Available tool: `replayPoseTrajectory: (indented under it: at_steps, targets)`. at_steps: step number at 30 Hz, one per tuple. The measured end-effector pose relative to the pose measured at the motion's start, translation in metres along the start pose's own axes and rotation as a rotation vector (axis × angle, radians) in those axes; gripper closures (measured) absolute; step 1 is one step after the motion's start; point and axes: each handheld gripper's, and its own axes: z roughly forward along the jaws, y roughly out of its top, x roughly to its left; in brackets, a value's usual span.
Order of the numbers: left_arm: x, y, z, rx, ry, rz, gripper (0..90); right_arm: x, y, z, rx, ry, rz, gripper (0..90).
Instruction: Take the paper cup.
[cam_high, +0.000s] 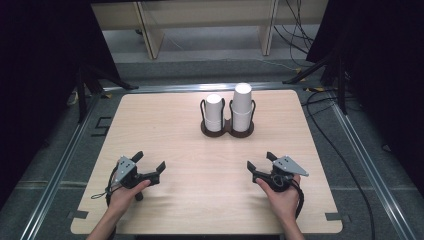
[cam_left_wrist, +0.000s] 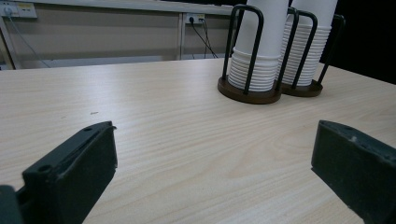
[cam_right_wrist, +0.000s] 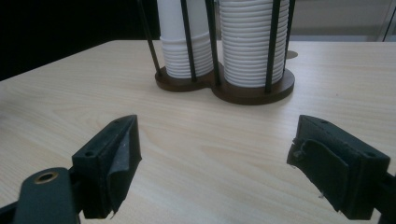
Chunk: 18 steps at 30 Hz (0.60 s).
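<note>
High view: the table (cam_high: 165, 130) carries a dark two-well rack (cam_high: 227, 129) at about twelve o'clock from the hands, well apart from them. It holds two stacks of white paper cups, the left stack (cam_high: 214, 112) shorter and the right stack (cam_high: 241, 107) taller. The left gripper (cam_high: 149, 163) sits at seven o'clock on the board, the right gripper (cam_high: 260, 161) at five o'clock, each in a hand and aimed inward toward the rack. Both sets of jaws stand spread with nothing between them.

Left gripper view: the two black jaws rise wide apart over bare wood. The rack (cam_left_wrist: 268, 93) lies ahead at one o'clock, both stacks seated inside its wire loops; the nearer stack (cam_left_wrist: 261, 51) looks undisturbed.

Right gripper view: again the jaws are spread and empty. The rack (cam_right_wrist: 224, 86) stands at twelve o'clock, the taller stack (cam_right_wrist: 250, 42) nearer. The tops of the stacks are cut off here, so whether any cup sits loose on top I cannot say.

Judgement: the work on the cups looks not yet begun. No cup is out of the rack and no cup is held or touched. The whole reach, the grip on a stack or top cup, and the lift are left.
</note>
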Motion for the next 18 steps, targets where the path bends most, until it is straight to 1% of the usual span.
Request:
replayPoseTrajectory:
  at_steps: [1,2,3,4,5,6,7,8,9,10,11,12,13,14,15,16,17,18]
  targets:
    - [0.0,0.0,0.0,0.0,0.0,0.0,0.0,0.0,0.0,0.0,0.0,0.0,0.0,15.7]
    - [0.0,0.0,0.003,-0.015,-0.01,0.002,0.0,0.0,0.0,0.001,-0.007,-0.002,-0.009,15.7]
    - [-0.001,0.001,0.003,0.01,-0.003,0.005,0.0,0.001,0.001,0.002,-0.01,0.004,-0.008,15.7]
    - [-0.002,0.0,0.005,-0.003,-0.012,0.006,0.0,0.004,0.002,0.002,-0.008,0.018,0.015,15.7]
    - [-0.003,0.001,0.005,0.01,-0.012,0.016,0.0,0.003,0.003,0.002,-0.017,0.009,-0.014,15.7]
    - [-0.004,0.002,0.006,0.009,-0.017,0.028,0.0,0.007,0.006,0.005,-0.01,0.031,-0.01,15.7]
    - [-0.004,0.003,0.007,0.008,-0.016,0.03,0.0,0.007,0.006,0.005,-0.01,0.031,-0.01,15.7]
    - [-0.005,0.006,0.012,-0.018,-0.031,0.027,0.9,0.009,0.011,0.006,-0.045,0.03,-0.048,15.7]
    - [-0.005,0.009,0.013,-0.009,-0.033,0.03,1.0,0.011,0.012,0.007,-0.052,0.046,-0.037,15.7]
    - [-0.005,0.009,0.013,-0.009,-0.033,0.03,1.3,0.011,0.012,0.007,-0.052,0.046,-0.037,15.7]
    - [-0.006,0.011,0.016,0.004,-0.035,0.033,1.3,0.013,0.015,0.008,-0.055,0.051,-0.041,15.7]
    - [-0.007,0.012,0.019,0.004,-0.042,0.033,1.5,0.016,0.018,0.009,-0.04,0.042,-0.051,15.7]
    - [-0.008,0.013,0.022,0.012,-0.047,0.035,1.7,0.02,0.019,0.011,-0.063,0.061,-0.038,15.8]
    - [-0.01,0.014,0.026,0.025,-0.064,0.051,2.0,0.019,0.022,0.012,-0.061,0.055,-0.077,15.8]
    - [-0.011,0.015,0.031,0.031,-0.076,0.06,2.5,0.024,0.028,0.015,-0.076,0.057,-0.072,16.0]
    - [-0.012,0.015,0.034,0.035,-0.081,0.058,2.5,0.024,0.028,0.015,-0.076,0.057,-0.072,16.0]
    - [-0.014,0.017,0.045,0.041,-0.099,0.059,2.6,0.027,0.034,0.018,-0.07,0.076,-0.059,16.0]
    - [-0.014,0.017,0.045,0.041,-0.099,0.059,3.0,0.027,0.034,0.018,-0.07,0.076,-0.059,16.0]
